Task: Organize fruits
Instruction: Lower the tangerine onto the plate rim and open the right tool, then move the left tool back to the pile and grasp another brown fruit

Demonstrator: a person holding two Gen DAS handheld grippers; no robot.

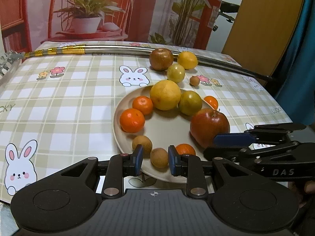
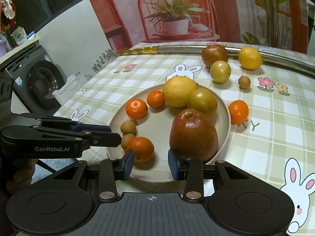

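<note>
A beige plate (image 1: 163, 129) (image 2: 157, 169) holds a red apple (image 1: 208, 127) (image 2: 194, 134), a large yellow citrus (image 1: 165, 95) (image 2: 179, 91), a green-yellow fruit (image 1: 190, 102) (image 2: 202, 101), mandarins (image 1: 132, 120) (image 2: 136, 108) and small brown longans (image 1: 159, 157) (image 2: 128, 127). My left gripper (image 1: 154, 160) is open, its pads on either side of a longan at the plate's near rim. My right gripper (image 2: 150, 164) is open and empty, at the near rim between a mandarin (image 2: 140, 149) and the apple. Each gripper shows in the other's view (image 1: 232, 139) (image 2: 94, 135).
Off the plate on the checked tablecloth lie a brownish apple (image 1: 161, 59) (image 2: 214, 54), a lemon (image 1: 187, 60) (image 2: 250, 58), a yellow-green fruit (image 1: 175, 73) (image 2: 220, 71), a longan (image 1: 194, 80) (image 2: 244, 82) and a mandarin (image 2: 238, 111). A steel rail (image 1: 118, 50) runs along the far edge.
</note>
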